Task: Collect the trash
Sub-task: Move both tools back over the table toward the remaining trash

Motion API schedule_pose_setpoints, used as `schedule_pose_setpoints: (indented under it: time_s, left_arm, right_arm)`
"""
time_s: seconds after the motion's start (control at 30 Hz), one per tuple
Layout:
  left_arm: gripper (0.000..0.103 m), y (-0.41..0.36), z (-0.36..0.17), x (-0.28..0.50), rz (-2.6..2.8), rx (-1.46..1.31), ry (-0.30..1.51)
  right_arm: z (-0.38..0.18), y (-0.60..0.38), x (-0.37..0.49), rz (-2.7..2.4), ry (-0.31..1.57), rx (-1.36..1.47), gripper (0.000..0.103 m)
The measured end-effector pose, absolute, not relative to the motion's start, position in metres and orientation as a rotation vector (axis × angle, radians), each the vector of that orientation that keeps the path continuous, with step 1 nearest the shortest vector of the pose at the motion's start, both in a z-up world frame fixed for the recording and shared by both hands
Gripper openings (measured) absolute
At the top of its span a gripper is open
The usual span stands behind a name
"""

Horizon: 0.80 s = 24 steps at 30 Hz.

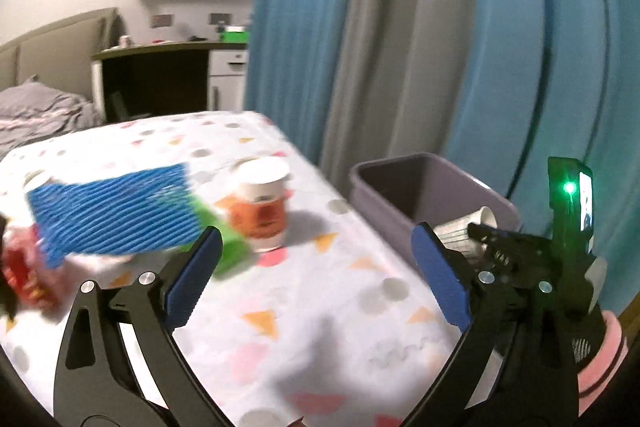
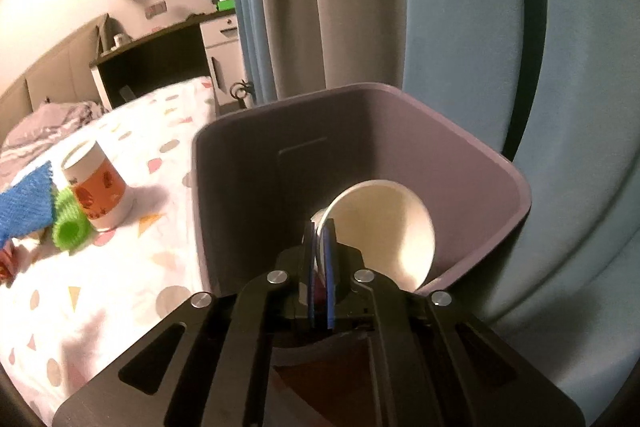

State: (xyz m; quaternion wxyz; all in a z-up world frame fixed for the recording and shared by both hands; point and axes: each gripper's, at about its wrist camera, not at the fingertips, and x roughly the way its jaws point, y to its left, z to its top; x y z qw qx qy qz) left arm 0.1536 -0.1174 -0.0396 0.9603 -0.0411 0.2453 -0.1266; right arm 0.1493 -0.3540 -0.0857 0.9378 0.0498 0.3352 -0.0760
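- Right gripper [image 2: 320, 247] pinches a white cup [image 2: 380, 227] by its rim over the bin [image 2: 240, 163].
- Left gripper [image 1: 316, 279] is spread, holding nothing.
- Orange cup [image 1: 262, 215] stands at its 11 o'clock.
- Risk: released near the bin's rim, the cup may bounce out.

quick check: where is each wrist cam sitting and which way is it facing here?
Left wrist: above the table, facing along it toward the curtain; left gripper open, right gripper at the edge.
Right wrist: over the purple bin, looking into it; right gripper pinches a white paper cup by the rim.
Shared: bin, held cup, orange cup, blue cloth.
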Motion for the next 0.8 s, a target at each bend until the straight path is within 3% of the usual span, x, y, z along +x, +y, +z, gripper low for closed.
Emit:
schedule_pose_setpoints:
  time_s: [0.03, 0.1, 0.23, 0.5, 0.6, 0.8]
  left_arm:
    - [0.094, -0.112, -0.040, 0.149, -0.242, -0.084, 0.498]
    - [0.094, -0.100, -0.041, 0.143, -0.206, -0.083, 0.496]
    - [0.094, -0.077, -0.041, 0.137, -0.163, -0.097, 0.496]
    - [0.094, -0.037, -0.041, 0.116, -0.065, -0.100, 0.487]
    - [0.094, -0.018, -0.042, 0.107, -0.024, -0.106, 0.489]
    - [0.095, 0.027, -0.041, 0.089, 0.083, -0.131, 0.481]
  right_arm:
    - [-0.087, -0.355, 0.149, -0.157, 0.687, 0.103, 0.016]
    - [-0.086, -0.355, 0.148, -0.165, 0.684, 0.111, 0.037]
    - [-0.082, -0.355, 0.141, -0.188, 0.671, 0.127, 0.039]
    - [-0.053, -0.328, 0.104, -0.193, 0.545, 0.142, 0.073]
    - [-0.045, -0.312, 0.092, -0.174, 0.511, 0.146, 0.079]
    - [-0.041, -0.269, 0.080, -0.074, 0.500, 0.157, 0.085]
